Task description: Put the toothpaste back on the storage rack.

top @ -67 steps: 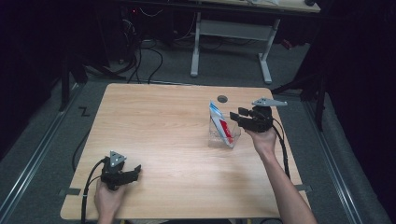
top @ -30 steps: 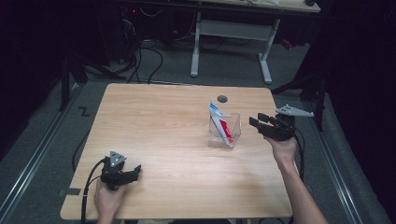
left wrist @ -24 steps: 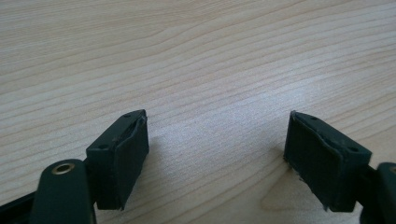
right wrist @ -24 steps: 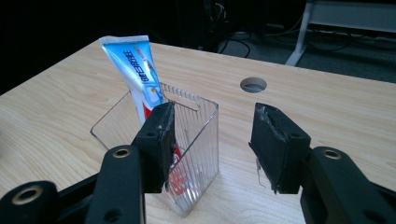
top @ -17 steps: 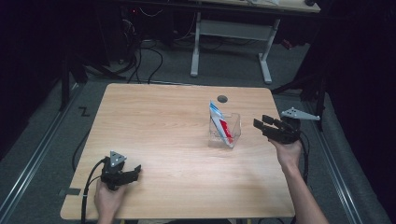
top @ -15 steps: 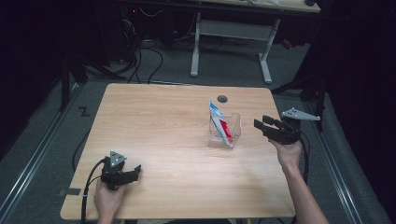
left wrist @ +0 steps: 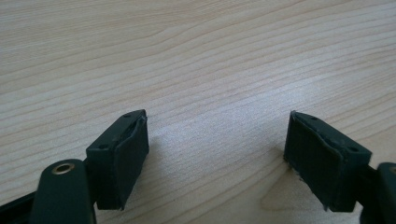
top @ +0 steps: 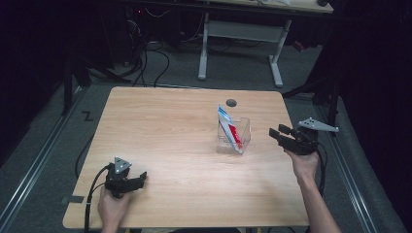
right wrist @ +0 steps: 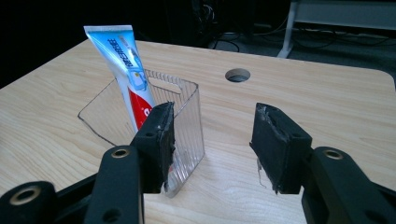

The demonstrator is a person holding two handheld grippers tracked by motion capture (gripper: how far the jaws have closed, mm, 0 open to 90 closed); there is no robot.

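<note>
Standing tilted in the clear box (top: 234, 135) on the surface (top: 165, 131), the toothpaste (top: 228, 127) had not moved; the right claw (top: 280, 134), empty and apart, had drawn back from it; the left claw (top: 140, 178) rested wide, unmoved.

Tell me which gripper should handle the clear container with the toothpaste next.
Right. The right gripper is open, just beside the clear container holding the toothpaste tube. The left gripper sits open at the table's near-left corner, far away.

Lab, dark room, cables (top: 160, 53), desk frame (top: 238, 34)
</note>
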